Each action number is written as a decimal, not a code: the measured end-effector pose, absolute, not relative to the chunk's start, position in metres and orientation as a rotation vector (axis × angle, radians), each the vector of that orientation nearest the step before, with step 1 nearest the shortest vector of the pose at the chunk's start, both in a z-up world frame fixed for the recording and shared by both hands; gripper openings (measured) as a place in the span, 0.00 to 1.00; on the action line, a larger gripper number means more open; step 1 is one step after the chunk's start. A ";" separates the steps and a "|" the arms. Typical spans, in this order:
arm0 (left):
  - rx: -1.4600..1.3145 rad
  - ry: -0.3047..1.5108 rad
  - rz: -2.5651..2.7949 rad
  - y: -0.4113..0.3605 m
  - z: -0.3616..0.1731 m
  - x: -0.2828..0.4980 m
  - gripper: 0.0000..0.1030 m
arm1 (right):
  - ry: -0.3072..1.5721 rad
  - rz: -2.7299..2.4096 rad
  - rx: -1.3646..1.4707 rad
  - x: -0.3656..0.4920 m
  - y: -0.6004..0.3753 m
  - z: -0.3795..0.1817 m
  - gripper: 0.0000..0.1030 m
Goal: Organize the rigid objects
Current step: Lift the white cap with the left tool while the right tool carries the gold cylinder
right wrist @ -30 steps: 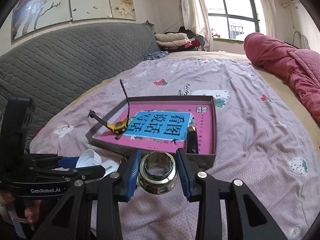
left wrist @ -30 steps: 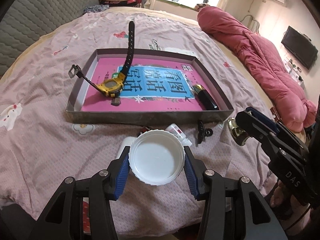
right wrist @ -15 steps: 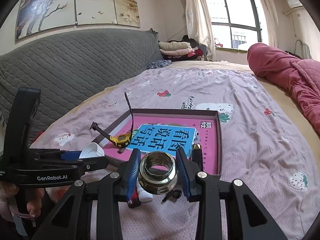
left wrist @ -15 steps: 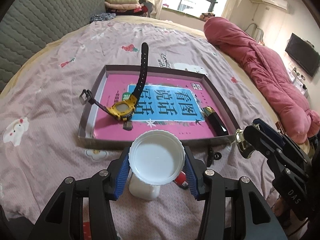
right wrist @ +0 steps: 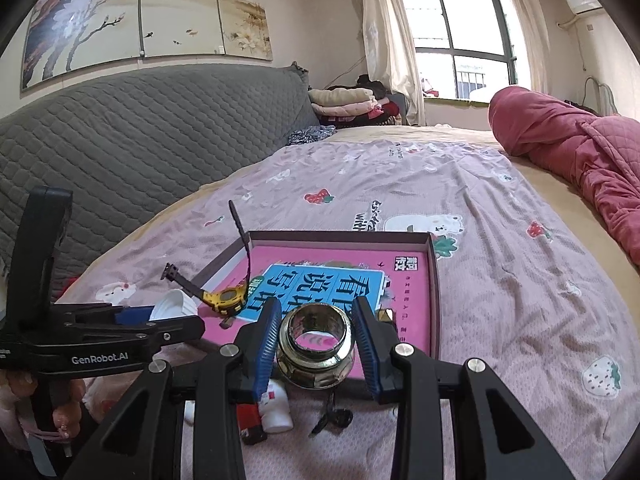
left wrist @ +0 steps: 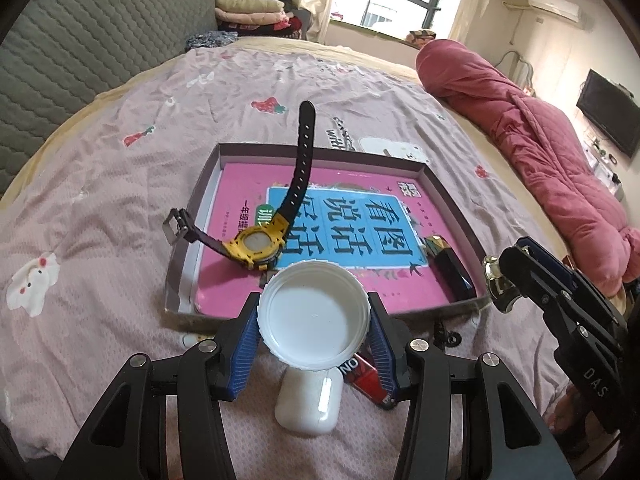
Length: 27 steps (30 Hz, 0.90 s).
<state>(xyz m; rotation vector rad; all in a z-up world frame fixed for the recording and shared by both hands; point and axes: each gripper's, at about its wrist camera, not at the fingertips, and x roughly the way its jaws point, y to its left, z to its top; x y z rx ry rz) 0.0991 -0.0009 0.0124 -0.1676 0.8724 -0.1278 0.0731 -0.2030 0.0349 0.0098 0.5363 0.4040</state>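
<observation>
White lid [left wrist: 313, 315] squeezed tight in the left gripper [left wrist: 313, 322], up in the air just before the box [left wrist: 452, 200]. Shiny metal nut [right wrist: 316, 346] pinched in the right gripper [right wrist: 316, 350], near the box edge too. Already inside: yellow watch [left wrist: 256, 246], little black stick [left wrist: 450, 266]. Not yet tidied, down below on the bed: white case [left wrist: 308, 404], red thing [left wrist: 366, 376], black clip [right wrist: 334, 416]. About halfway done, probably.

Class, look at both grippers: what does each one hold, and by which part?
The left gripper clamps a white plastic lid by opposite sides of its ribbed rim. The right gripper clamps a metal ring fitting across its outer wall.
</observation>
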 end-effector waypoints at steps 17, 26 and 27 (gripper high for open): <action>-0.160 0.899 -0.105 -0.001 -0.005 0.131 0.50 | 0.541 0.425 -0.004 0.102 -0.190 0.024 0.36; -0.154 0.917 -0.100 -0.007 -0.018 0.147 0.50 | 0.583 0.425 0.000 0.116 -0.190 0.010 0.36; -0.151 0.918 -0.098 -0.008 -0.019 0.149 0.50 | 0.589 0.424 0.001 0.117 -0.191 0.008 0.36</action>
